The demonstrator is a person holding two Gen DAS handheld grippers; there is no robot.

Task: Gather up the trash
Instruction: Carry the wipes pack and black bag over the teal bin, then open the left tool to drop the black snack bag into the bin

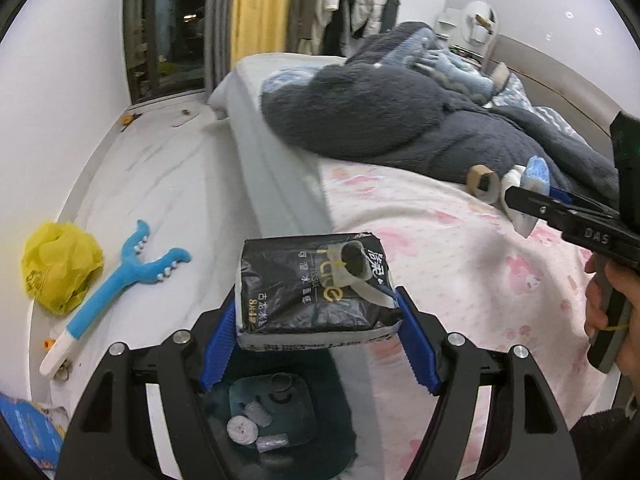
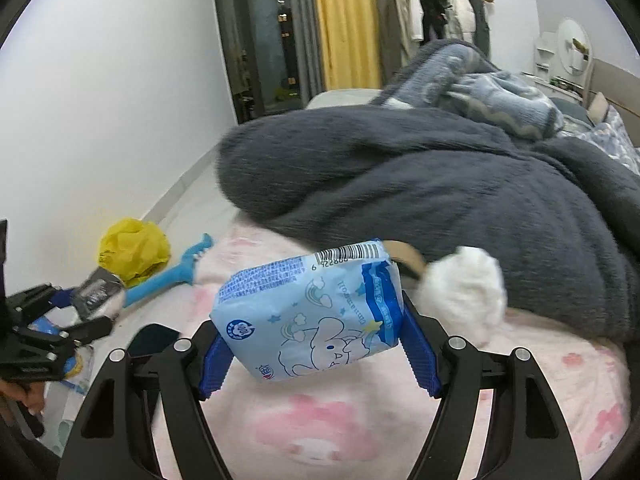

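While our left gripper (image 1: 318, 316) clamped the black tissue pack (image 1: 316, 288) between partly closed fingers, a dark bin (image 1: 280, 412) sat directly beneath them. Our right gripper (image 2: 310, 340) likewise pinched a blue tissue pack (image 2: 310, 312) above the pink sheet (image 2: 340, 432); beyond its fingers lay a white wad (image 2: 464, 292) and grey blanket (image 2: 440, 184).

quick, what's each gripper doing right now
Left tongs: shut on the black tissue pack, held above the trash bin.
Right tongs: shut on the light blue tissue pack, over the bed.
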